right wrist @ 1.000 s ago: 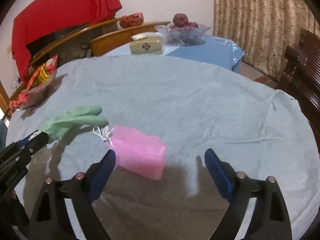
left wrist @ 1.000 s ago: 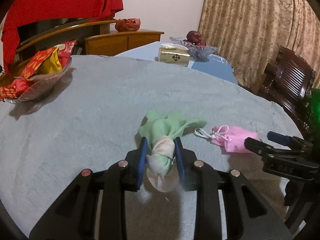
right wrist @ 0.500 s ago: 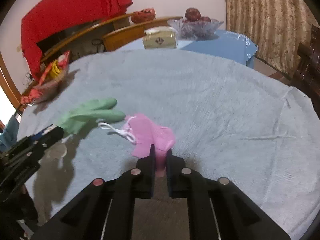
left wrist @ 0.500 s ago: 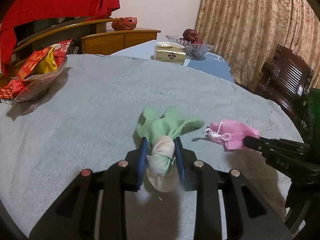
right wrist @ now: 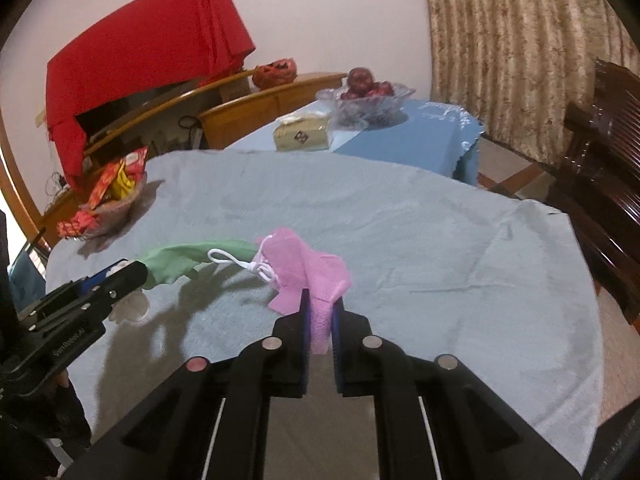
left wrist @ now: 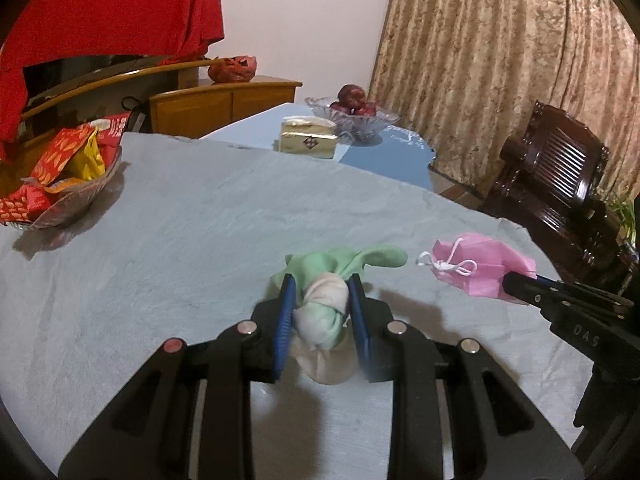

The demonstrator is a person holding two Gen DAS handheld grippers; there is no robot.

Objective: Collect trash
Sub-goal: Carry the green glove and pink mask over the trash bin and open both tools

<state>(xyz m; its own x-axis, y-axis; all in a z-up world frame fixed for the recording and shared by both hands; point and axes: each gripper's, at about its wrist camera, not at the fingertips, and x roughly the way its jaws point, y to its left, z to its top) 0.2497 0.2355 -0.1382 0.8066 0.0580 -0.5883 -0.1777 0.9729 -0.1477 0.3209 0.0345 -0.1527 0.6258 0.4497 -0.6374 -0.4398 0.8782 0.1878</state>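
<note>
In the lower centre of the left wrist view the left gripper (left wrist: 322, 312) has its jaws pinching a glove (left wrist: 320, 312), green and whitish, bunched into a soft knot between the blue pads, with its fingers flopping forward toward mid-frame and its cuff sagging below the jaws. In the lower centre of the right wrist view the right gripper (right wrist: 320, 320) has its jaws pressed nearly together on a thin fold of a pink mask (right wrist: 308, 276), which fans out above the jaws with its white ear loop (right wrist: 244, 262) trailing left. Both pieces look very light, limp and compressible; they should not slip out but will drape and swing, and neither is fragile. The bunched middle seems the best hold on the glove, while the mask is better taken on its pleated body than by the loop, which could stretch or snag. Both appear held just above the grey cloth (left wrist: 200, 220), near each other at mid-frame. Farther out, a bowl of snack packets (left wrist: 60, 184) sits at the left edge, a tissue box (left wrist: 308, 140) and fruit bowl (left wrist: 352, 112) in the upper centre.
</note>
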